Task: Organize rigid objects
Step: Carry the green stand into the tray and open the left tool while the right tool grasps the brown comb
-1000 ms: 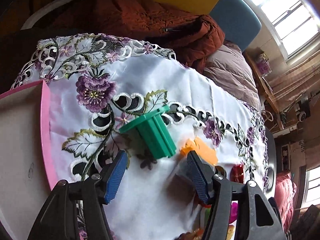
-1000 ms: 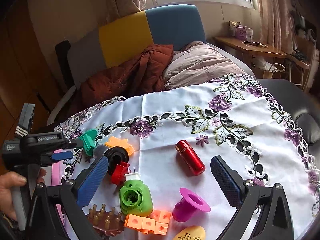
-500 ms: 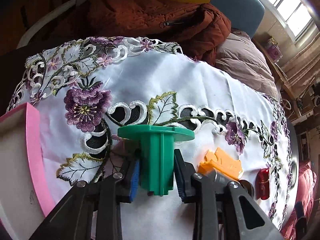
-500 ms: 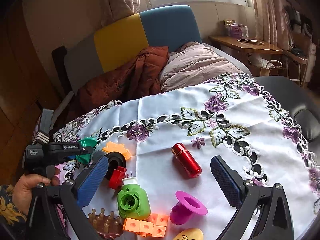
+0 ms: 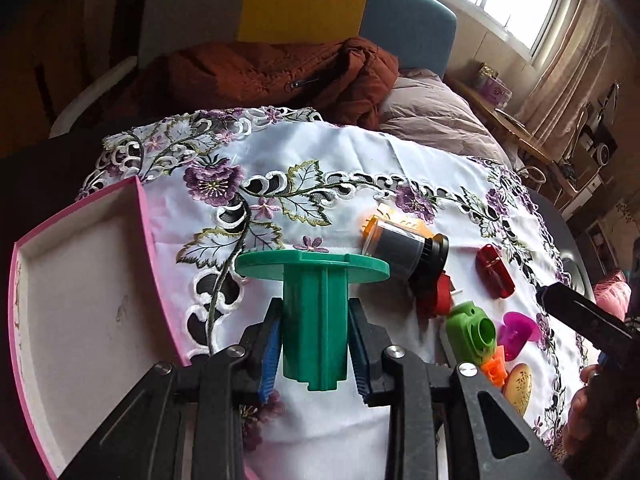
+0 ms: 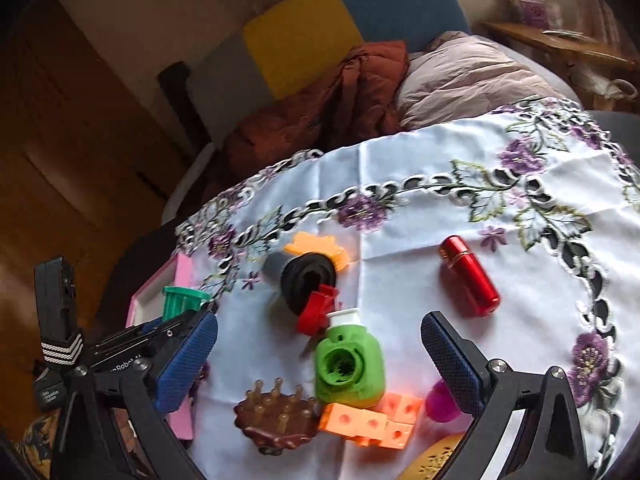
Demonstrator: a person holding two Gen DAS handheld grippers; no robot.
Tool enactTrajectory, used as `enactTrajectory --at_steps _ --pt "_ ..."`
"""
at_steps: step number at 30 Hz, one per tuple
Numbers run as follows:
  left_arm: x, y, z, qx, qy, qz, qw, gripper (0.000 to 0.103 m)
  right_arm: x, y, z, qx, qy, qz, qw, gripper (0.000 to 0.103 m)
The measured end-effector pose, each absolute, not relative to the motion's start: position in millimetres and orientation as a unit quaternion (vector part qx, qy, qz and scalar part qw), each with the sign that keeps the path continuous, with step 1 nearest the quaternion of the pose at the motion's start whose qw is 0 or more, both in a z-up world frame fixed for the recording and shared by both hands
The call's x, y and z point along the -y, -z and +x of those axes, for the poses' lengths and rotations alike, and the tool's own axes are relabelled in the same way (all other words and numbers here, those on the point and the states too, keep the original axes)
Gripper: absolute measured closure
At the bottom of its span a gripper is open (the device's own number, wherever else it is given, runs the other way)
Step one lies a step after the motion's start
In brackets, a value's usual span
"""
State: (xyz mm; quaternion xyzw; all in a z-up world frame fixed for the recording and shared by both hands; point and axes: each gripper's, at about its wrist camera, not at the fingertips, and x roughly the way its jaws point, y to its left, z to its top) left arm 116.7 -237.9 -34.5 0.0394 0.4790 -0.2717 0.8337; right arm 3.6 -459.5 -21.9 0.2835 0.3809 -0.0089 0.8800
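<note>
- Left claw [image 5: 314,344]: blue pads pinching the ribbed stem of the green flanged spool [image 5: 314,300], flat disc end pointing away from the camera; spool is off the cloth.
- Pink box [image 5: 148,216], white inside, sits just left of the spool on the embroidered tablecloth [image 5: 360,152] w/ purple flowers.
- Right claw [image 6: 320,360]: spread wide, nothing between the pads, hovering over the toy pile.
- Pile on the table (right wrist view): lime green toy [image 6: 348,368] w/ white cap, red clip [image 6: 316,308] touching it, black-and-grey cylinder [image 6: 300,276] lying against an orange piece [image 6: 316,244], orange blocks [image 6: 372,420], brown spiky disc [image 6: 276,416], magenta piece [image 6: 440,404] partly behind the right pad.
- Red metallic capsule [image 6: 468,276] lies apart, to the right of the pile.
- Rust jacket [image 5: 280,72] on the chair behind the table.
</note>
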Motion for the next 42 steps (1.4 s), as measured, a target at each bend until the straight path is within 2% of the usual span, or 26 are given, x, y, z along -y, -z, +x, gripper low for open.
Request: enactTrajectory --at_steps 4,12,14,16,17,27,42 --pt "216.5 25.5 96.5 -0.467 0.274 0.034 0.84 0.073 431.0 23.5 10.5 -0.402 -0.082 0.271 0.871 0.008" --pt "170.2 22.1 74.0 -0.466 0.263 0.014 0.845 0.073 373.7 46.8 19.2 -0.489 -0.116 0.141 0.853 0.008" --pt "155.3 22.1 71.5 -0.466 0.255 0.005 0.847 0.073 367.3 55.0 20.6 -0.504 -0.11 0.114 0.849 0.019" --pt "137.9 23.7 73.1 -0.468 0.245 -0.004 0.849 0.073 361.6 60.6 18.9 -0.512 -0.088 0.074 0.851 0.052" --pt "128.3 25.6 75.3 -0.47 0.237 -0.01 0.85 0.073 359.2 62.3 18.3 -0.513 -0.085 0.064 0.852 0.054" --pt "54.0 53.9 141.5 -0.504 0.158 -0.041 0.848 0.073 360.6 62.2 17.6 -0.509 -0.074 0.06 0.856 0.055" --pt "36.2 80.4 230.8 -0.505 0.084 -0.01 0.859 0.071 353.1 66.6 22.0 -0.505 -0.063 0.029 0.86 0.058"
